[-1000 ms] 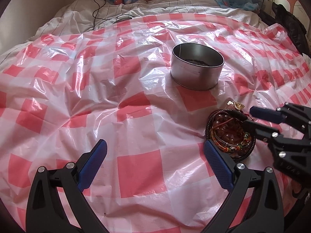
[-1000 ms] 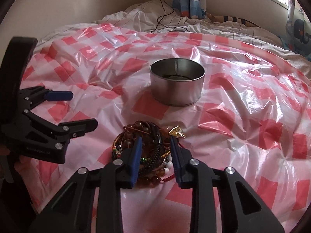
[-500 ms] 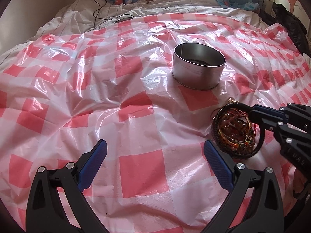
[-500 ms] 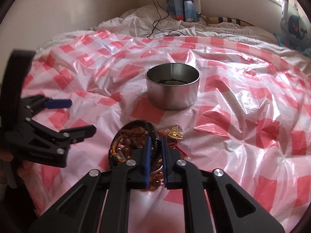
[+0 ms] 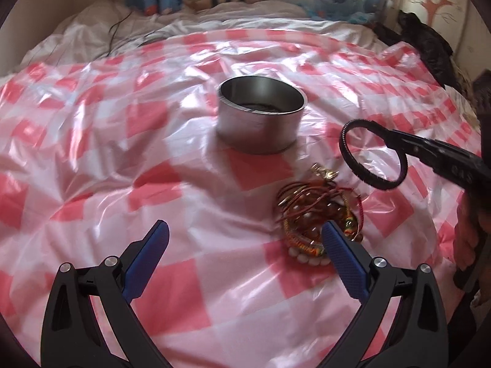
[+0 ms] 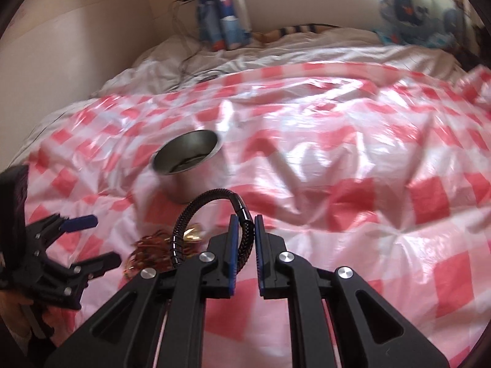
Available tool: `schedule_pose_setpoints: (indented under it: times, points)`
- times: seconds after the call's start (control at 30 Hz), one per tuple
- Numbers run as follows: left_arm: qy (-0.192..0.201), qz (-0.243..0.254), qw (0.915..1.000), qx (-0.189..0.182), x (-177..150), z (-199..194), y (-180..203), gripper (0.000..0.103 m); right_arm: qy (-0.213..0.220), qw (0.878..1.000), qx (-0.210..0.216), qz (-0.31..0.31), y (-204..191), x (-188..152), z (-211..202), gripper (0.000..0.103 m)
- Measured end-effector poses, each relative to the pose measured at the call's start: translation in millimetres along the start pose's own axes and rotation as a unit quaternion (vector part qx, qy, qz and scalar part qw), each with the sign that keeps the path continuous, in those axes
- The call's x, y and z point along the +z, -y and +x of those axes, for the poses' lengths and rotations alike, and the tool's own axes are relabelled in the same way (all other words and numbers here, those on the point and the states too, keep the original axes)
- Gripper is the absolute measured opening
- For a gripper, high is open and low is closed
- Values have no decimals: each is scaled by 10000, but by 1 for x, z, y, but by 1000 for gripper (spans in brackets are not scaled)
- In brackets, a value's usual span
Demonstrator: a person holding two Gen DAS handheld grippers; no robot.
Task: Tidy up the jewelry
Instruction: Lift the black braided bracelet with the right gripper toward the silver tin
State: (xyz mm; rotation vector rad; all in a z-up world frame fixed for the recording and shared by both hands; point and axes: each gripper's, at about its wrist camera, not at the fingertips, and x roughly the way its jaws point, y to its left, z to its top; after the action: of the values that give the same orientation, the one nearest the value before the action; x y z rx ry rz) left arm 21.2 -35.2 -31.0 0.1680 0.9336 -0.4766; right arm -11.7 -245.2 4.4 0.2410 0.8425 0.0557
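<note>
- My left tongs [image 5: 242,254] sit nearest me, spread wide and gripping nothing, low over the red-and-white checked plastic sheet [image 5: 129,159].
- Just ahead of the left tongs' right-hand finger lies a tangled heap of jewelry [image 5: 316,214]: reddish-brown beaded bracelets, woven cords and a row of white beads, resting on the sheet.
- A small gold charm [image 5: 323,172] lies at the far edge of that heap.
- My right tongs [image 6: 244,230] are clenched on a black braided bracelet [image 6: 199,208], pinching one side of the loop between the blue pads.
- From the left camera, the black bracelet hangs as an open ring in the air, lifted clear of the heap, to the right of the tin.
- Farther on, a round silver tin [image 5: 260,116] stands upright on the sheet, open at the top, with something dark inside.
- Beyond the sheet are rumpled white bedding [image 6: 276,52] and blue patterned curtains [image 6: 221,12] against the wall.
</note>
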Motion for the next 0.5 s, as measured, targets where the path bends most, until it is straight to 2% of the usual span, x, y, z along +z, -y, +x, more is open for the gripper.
schedule_pose_setpoints:
  times: [0.1,0.2,0.33,0.43,0.5]
  points:
    - [21,110,9999,23,7,14,10,95,-32,9994,-17,343,19,3,5,11]
    - [171,147,9993,-286,16,23,17,95,-64,9987,68,491,25,6,10,11]
    - [109,575,9981,-167,25,35,36,94,-126,9985,164,503,27,7,16,11]
    - [-5,886,9958,-224,25,41,44,73,-195,9981,189,555,29,8,22,11]
    - [-2,881,9944,-588,23,40,40,46,-233,9977,197,598,31,7,25,11]
